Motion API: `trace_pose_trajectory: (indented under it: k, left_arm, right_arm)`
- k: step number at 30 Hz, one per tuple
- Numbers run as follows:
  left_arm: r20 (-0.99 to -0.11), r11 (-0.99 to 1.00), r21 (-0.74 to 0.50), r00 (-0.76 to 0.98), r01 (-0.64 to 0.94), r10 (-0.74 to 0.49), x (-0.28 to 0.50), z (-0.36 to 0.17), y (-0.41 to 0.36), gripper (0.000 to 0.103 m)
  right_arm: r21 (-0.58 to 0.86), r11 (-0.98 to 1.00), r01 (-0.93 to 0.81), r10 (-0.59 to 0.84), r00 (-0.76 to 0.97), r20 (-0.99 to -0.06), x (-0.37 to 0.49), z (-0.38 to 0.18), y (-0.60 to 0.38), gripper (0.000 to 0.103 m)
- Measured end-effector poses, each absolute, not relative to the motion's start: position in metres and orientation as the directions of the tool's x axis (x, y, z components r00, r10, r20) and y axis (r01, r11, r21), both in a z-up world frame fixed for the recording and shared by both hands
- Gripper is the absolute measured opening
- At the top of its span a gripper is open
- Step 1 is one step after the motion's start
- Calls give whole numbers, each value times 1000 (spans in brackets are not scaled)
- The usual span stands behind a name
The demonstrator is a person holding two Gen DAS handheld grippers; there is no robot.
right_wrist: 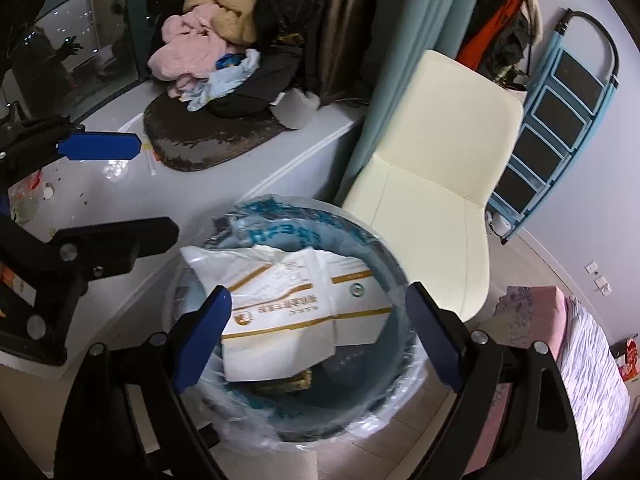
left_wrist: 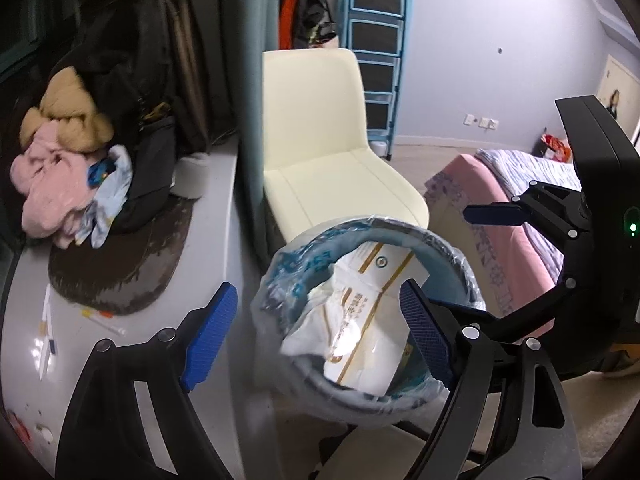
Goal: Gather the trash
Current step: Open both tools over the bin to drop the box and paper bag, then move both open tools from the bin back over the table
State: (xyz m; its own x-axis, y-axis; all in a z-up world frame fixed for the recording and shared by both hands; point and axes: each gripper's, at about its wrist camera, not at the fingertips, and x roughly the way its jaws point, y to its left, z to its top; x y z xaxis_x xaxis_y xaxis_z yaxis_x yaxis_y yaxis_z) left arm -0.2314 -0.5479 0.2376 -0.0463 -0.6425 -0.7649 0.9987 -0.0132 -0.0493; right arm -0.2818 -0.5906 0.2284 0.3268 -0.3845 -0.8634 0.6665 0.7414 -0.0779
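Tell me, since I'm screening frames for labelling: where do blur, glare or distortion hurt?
Left wrist: trash bin rim smeared, step ladder bowed by fisheye. Right wrist: bin liner blurred, glare spots on the white ledge, window mirroring the room.

Trash bin (right_wrist: pixel 384 280): smooth grey-blue plastic, lined with thin, crinkled clear film bag (right_wrist: pixel 256 412). Inside, glossy white cardboard box (right_wrist: pixel 304 308) with gold print. Chair (left_wrist: pixel 320 136): smooth cream leather-like upholstery. Sill (right_wrist: pixel 224 188): glossy white. Mat (right_wrist: pixel 208 140): dark, shaggy pile. Clothes heap (left_wrist: pixel 52 192): soft fleecy fabric. Gripper pads (left_wrist: pixel 212 336): textured matt blue.
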Motion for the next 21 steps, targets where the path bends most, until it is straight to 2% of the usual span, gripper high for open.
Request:
trace_pose_trajectory:
  k: [12, 21]
  left_arm:
    - [-781, 166, -38, 74, 985, -620, -170, 236, -486, 81]
    - [-798, 366, -47, 185, 929, -574, -117, 229, -412, 82]
  right_arm:
    - [-49, 849, 526, -307, 416, -856, -210, 235, -546, 85]
    - [-40, 939, 343, -209, 471, -857, -142, 235, -492, 85]
